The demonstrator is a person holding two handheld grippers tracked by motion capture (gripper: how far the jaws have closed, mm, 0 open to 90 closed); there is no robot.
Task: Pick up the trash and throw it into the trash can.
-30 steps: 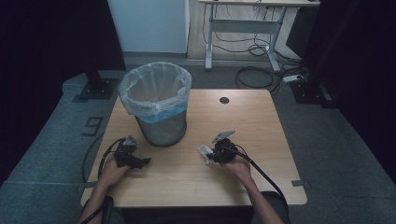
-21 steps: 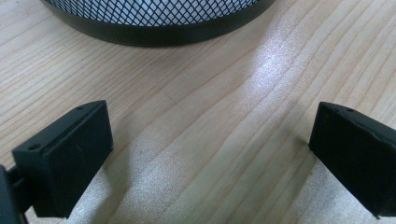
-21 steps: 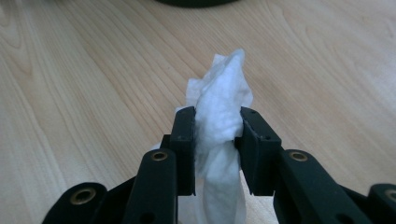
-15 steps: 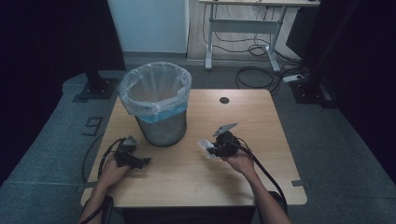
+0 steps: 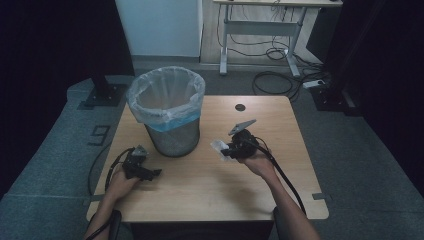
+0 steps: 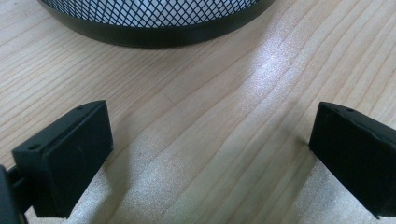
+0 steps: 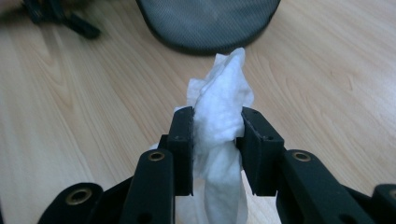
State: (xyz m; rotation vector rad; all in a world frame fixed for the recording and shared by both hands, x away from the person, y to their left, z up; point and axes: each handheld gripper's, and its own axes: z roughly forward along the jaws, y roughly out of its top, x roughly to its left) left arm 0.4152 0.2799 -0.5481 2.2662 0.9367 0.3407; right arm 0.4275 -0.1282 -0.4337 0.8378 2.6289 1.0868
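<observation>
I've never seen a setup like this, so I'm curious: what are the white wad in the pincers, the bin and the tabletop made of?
The white wad looks like soft tissue paper: crumpled, fuzzy and matte, pinched in the right gripper. The bin seems to be black metal mesh, to judge by its fine grid, lined with a thin translucent plastic bag. The tabletop shows pale wood grain with a slight sheen; solid wood or laminate, I can't tell.

left tongs (image 5: 152, 173): jaws wide apart, low, level | right tongs (image 5: 223, 150): jaws clamped, raised
</observation>
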